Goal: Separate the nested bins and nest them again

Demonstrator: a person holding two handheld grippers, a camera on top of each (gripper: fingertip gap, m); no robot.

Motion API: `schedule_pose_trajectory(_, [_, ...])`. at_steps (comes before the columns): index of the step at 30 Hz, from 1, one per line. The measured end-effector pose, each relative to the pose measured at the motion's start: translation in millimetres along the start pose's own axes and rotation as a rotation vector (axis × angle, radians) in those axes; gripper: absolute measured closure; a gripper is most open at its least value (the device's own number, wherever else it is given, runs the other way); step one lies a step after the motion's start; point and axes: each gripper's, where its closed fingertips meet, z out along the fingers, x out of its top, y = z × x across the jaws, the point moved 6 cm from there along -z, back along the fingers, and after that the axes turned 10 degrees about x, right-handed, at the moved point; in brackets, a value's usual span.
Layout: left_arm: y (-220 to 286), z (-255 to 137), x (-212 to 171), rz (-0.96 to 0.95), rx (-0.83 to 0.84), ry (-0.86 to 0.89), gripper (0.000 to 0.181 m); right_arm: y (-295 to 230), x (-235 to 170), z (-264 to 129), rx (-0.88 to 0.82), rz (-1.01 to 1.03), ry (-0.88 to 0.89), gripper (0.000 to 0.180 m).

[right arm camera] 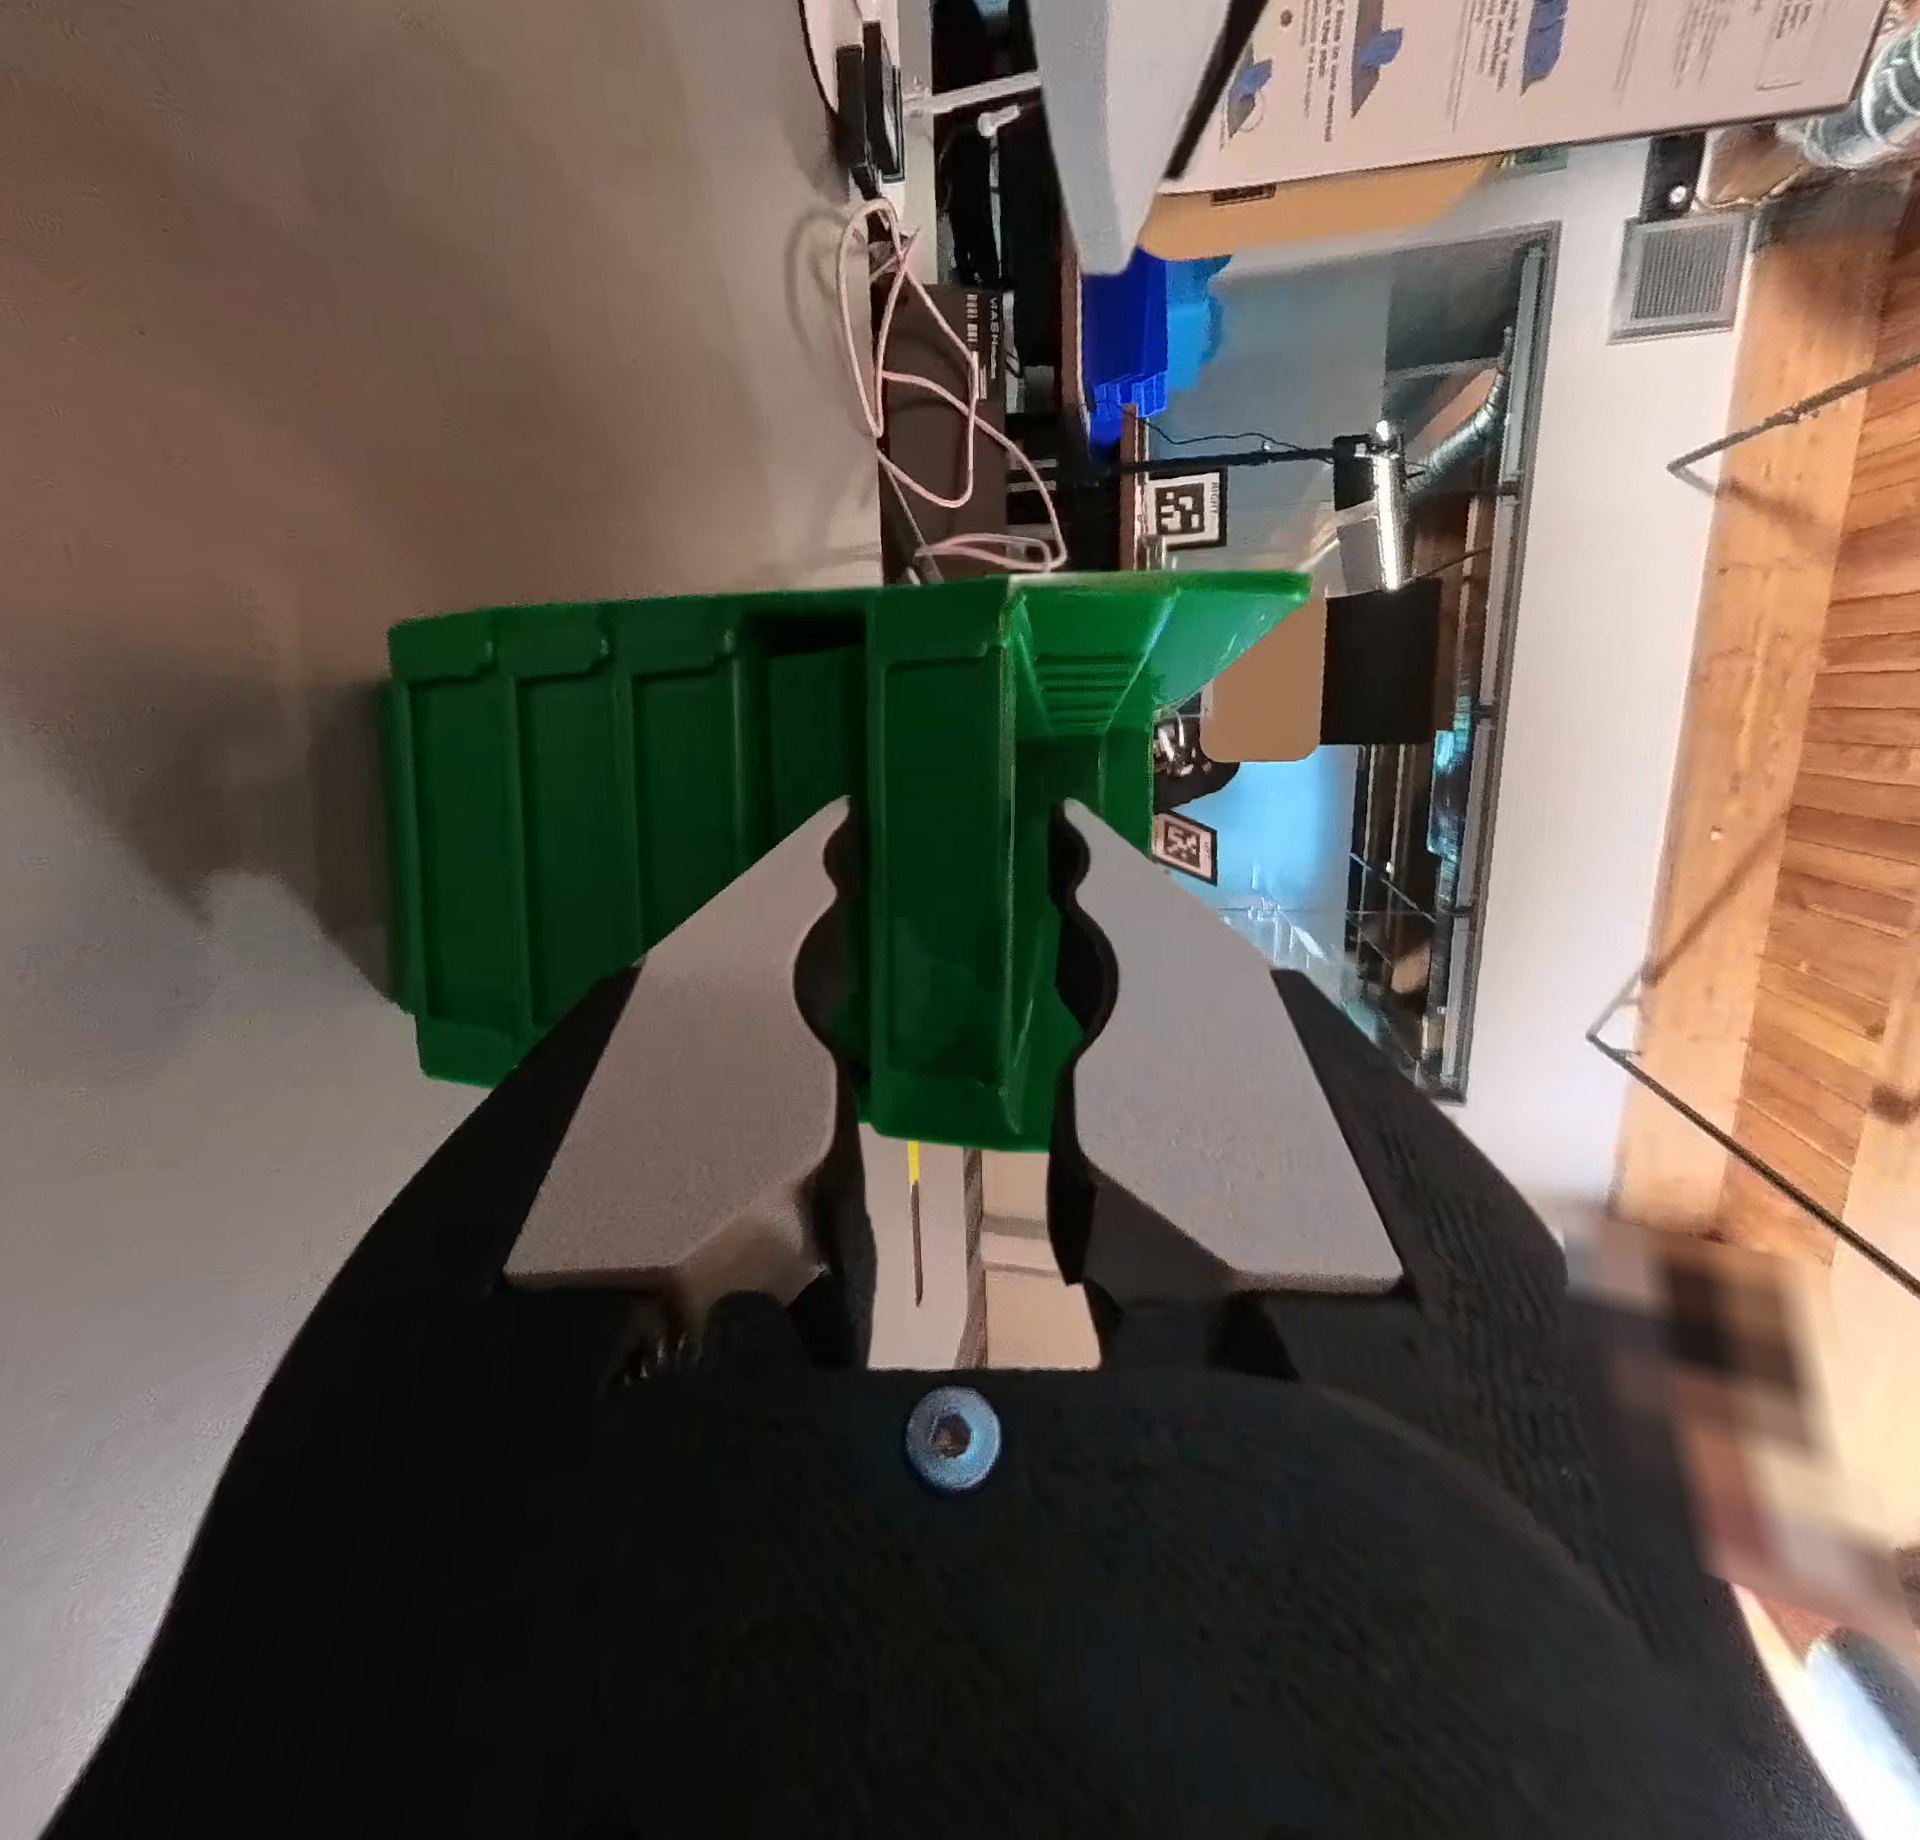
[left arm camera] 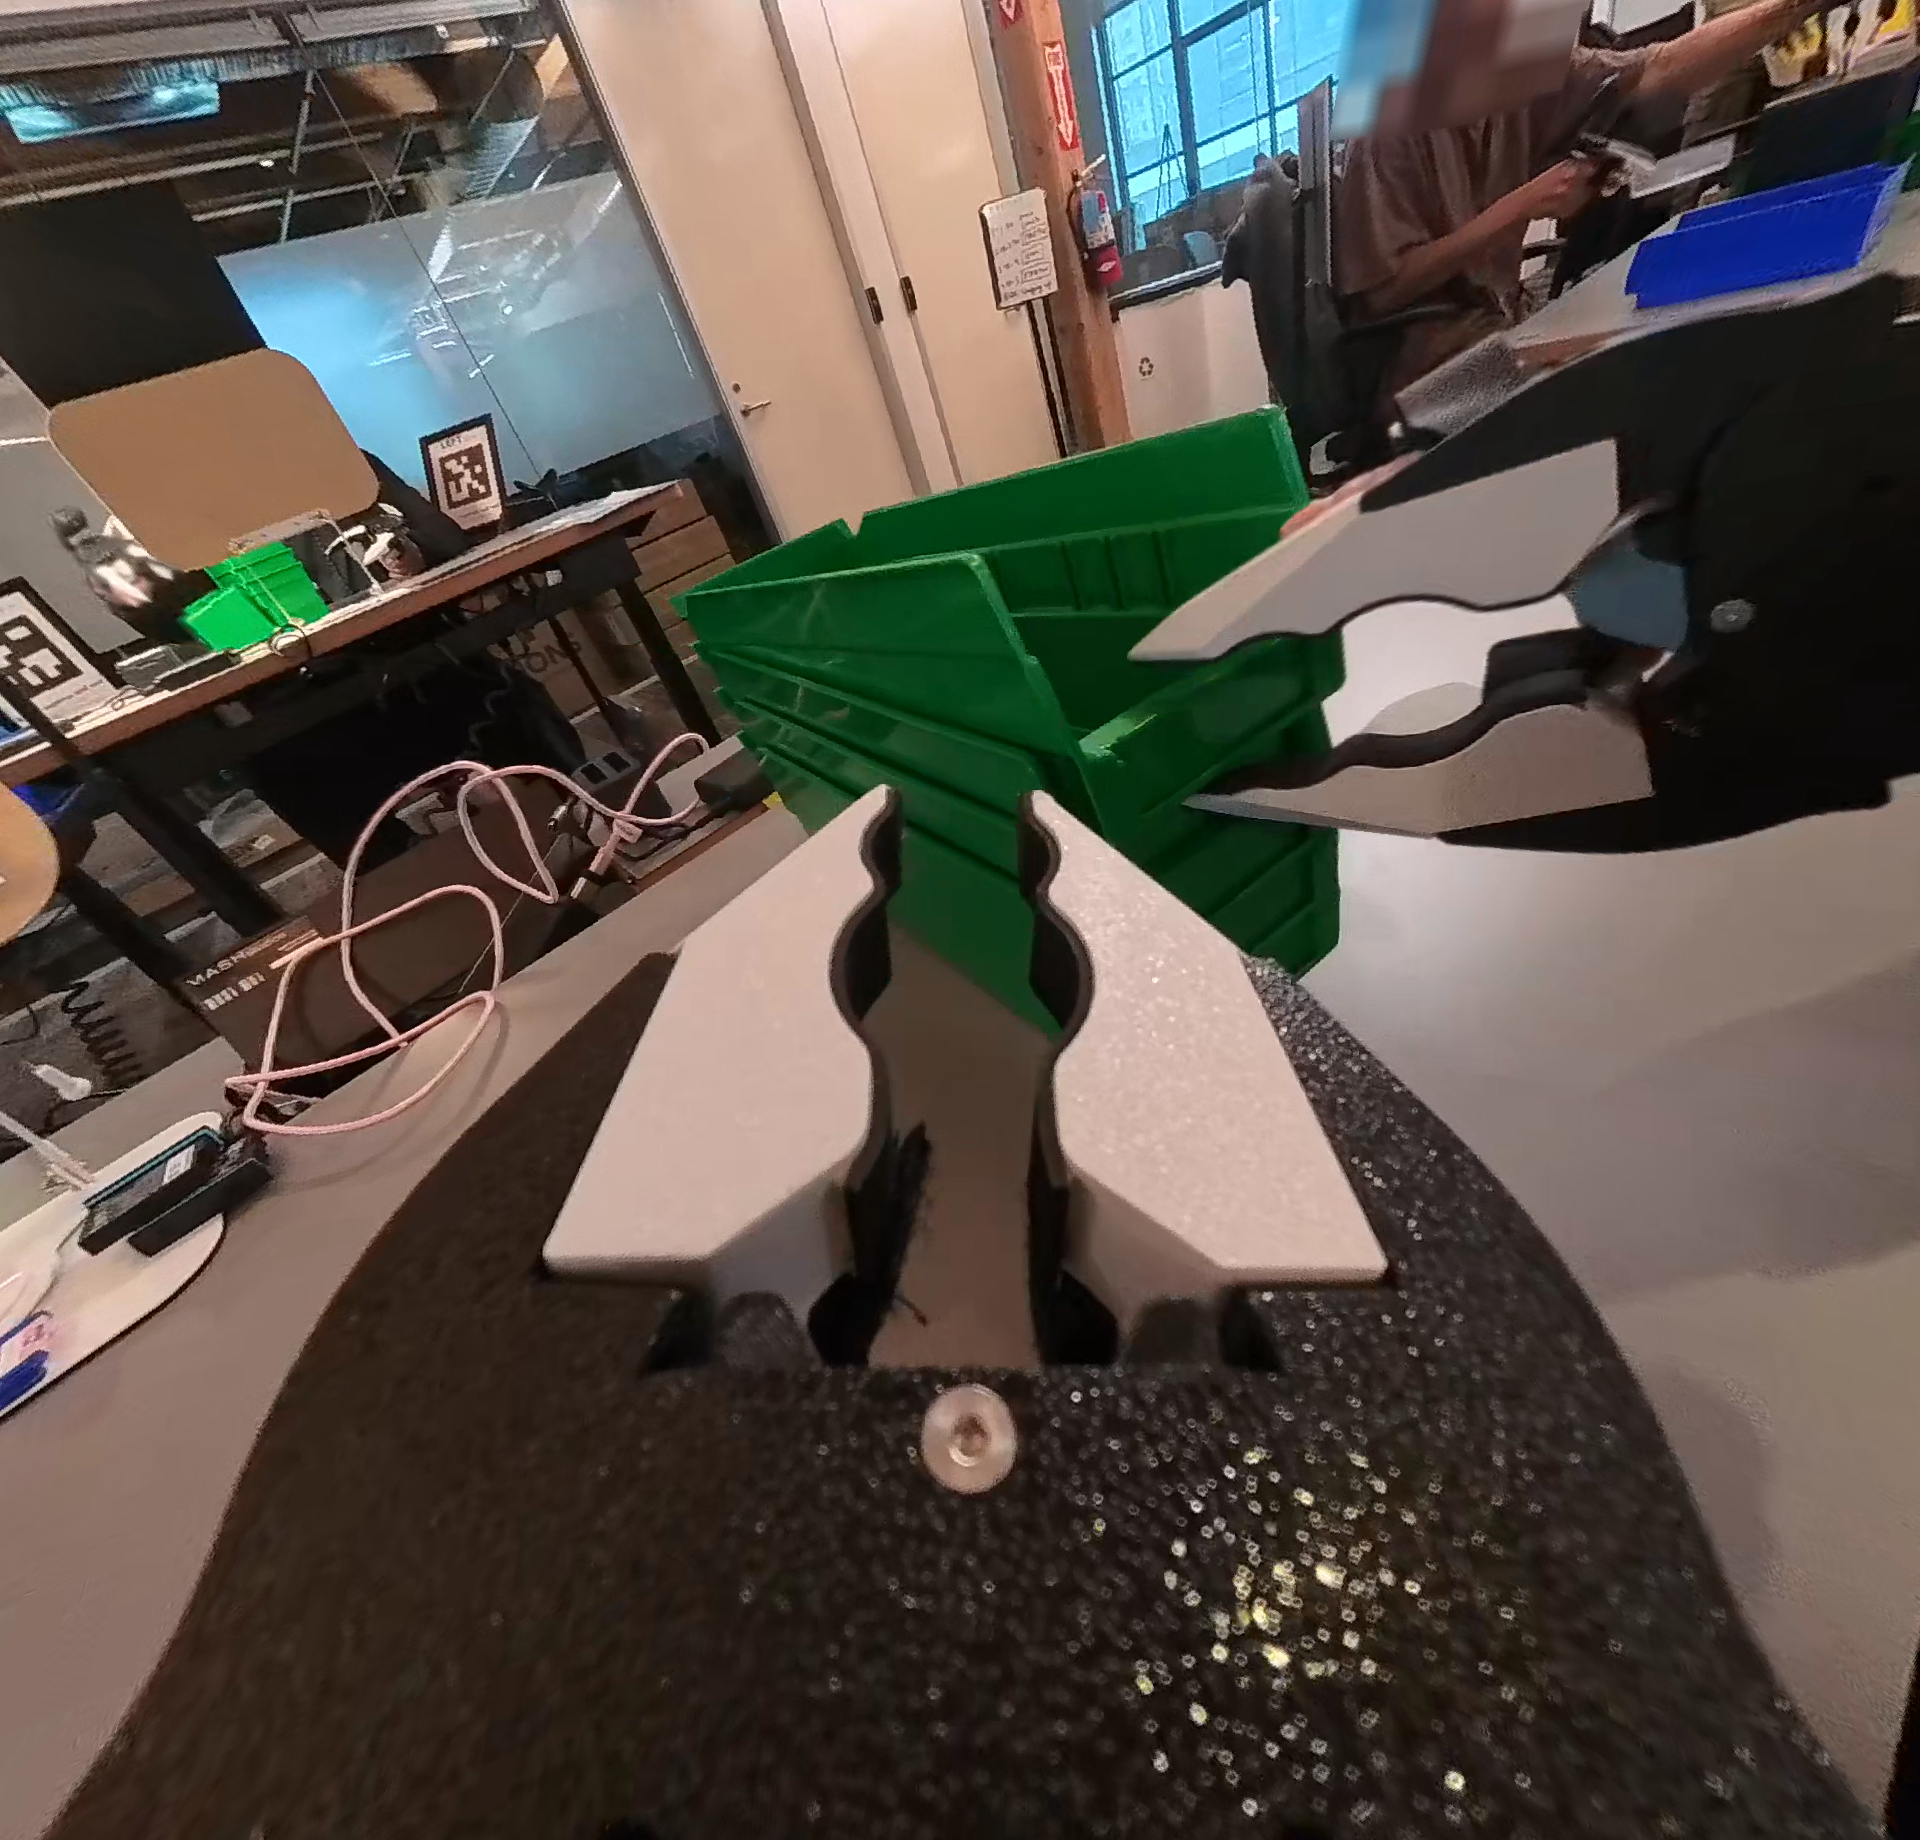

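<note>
A stack of nested green bins (left arm camera: 1262,886) stands on the grey table (left arm camera: 1558,1115). The top green bin (left arm camera: 862,627) is tilted up out of the stack. My right gripper (left arm camera: 1174,725) comes in from the right and is shut on the top bin's end wall. In the right wrist view my right gripper (right arm camera: 951,808) has that wall (right arm camera: 940,907) between its fingers, with the lower bins (right arm camera: 582,803) to the left. My left gripper (left arm camera: 961,824) is open and empty, low over the table, close in front of the stack's lower bins.
A pink cable (left arm camera: 416,907) and a black device (left arm camera: 156,1198) lie at the table's left edge. A blue bin (left arm camera: 1766,232) sits far right on the table. A person is behind it. More green bins (left arm camera: 255,590) stand on a far desk.
</note>
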Motion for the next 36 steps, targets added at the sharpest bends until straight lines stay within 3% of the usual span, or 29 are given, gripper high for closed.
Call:
schedule_pose_trajectory(9, [1, 0, -2, 0.008, -0.017, -0.021, 0.161, -2, 2, 5, 0.076, 0.017, -0.046, 0.146])
schedule_pose_trajectory(24, [11, 3, -1, 0.039, -0.04, -0.024, 0.161, 85, -4, -33, -0.441, -0.158, -0.005, 0.17])
schedule_pose_trajectory(32, [8, -1, 3, 0.042, -0.031, -0.005, 0.162, 96, -5, -35, -0.399, -0.137, 0.013, 0.17])
schedule_pose_trajectory(36, [7, -2, 4, 0.041, -0.027, -0.002, 0.162, 82, 2, -41, -0.191, -0.038, 0.048, 0.165])
